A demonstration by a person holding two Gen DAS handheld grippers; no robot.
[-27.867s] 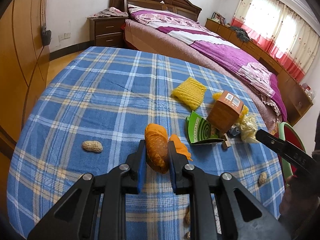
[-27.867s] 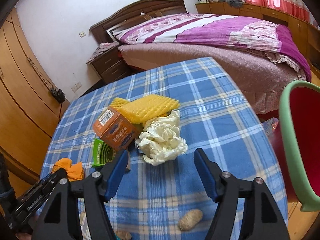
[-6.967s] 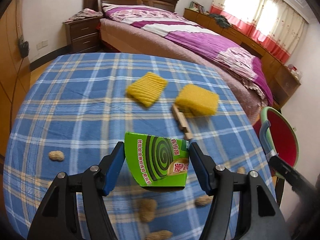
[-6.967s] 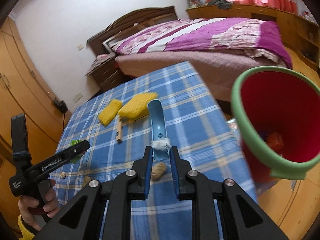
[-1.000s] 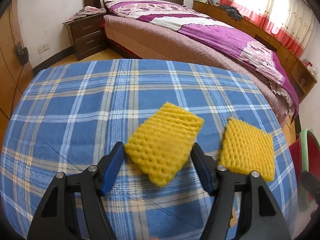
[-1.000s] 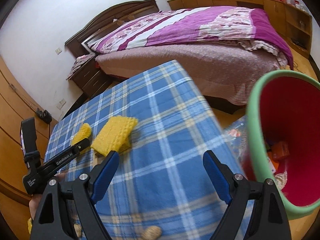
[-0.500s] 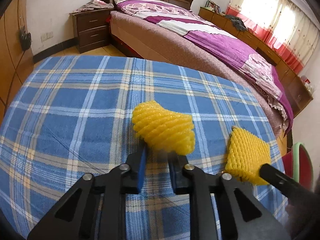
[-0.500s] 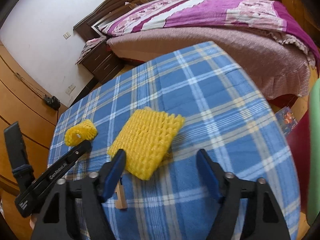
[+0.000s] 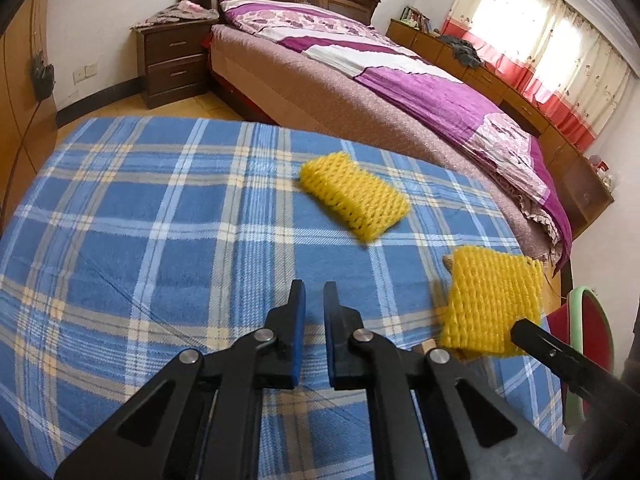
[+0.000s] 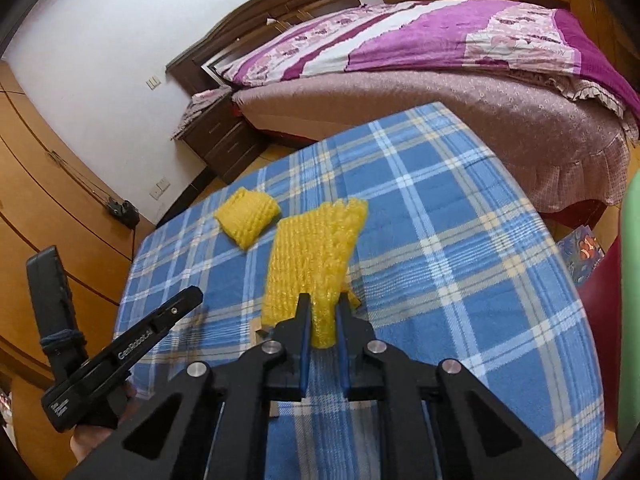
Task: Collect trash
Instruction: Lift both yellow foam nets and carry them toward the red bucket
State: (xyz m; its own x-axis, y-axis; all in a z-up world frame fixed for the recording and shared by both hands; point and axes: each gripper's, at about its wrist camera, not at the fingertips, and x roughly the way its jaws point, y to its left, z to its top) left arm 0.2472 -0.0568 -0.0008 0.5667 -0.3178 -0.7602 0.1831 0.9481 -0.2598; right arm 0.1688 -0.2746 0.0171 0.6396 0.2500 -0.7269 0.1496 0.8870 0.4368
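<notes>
Two yellow foam nets are on the blue plaid table. The smaller net (image 9: 354,194) (image 10: 247,215) lies free on the cloth, ahead of my left gripper (image 9: 314,292), which is shut and empty with a narrow gap between its pads. My right gripper (image 10: 322,306) is shut on the near corner of the larger net (image 10: 314,256); the net also shows in the left wrist view (image 9: 492,306), lifted at the table's right edge. The red bin with a green rim (image 9: 582,330) (image 10: 630,264) stands beside the table on the right.
A small wooden piece (image 10: 256,330) lies under the larger net. The bed (image 9: 400,88) runs behind the table, with a nightstand (image 9: 172,60) at the back left. Wooden wardrobe doors (image 10: 36,216) are on the left. A picture book (image 10: 582,254) lies on the floor.
My left gripper has lost the smaller net; it now lies on the cloth farther off. My right gripper has closed on the larger net's corner and lifted it.
</notes>
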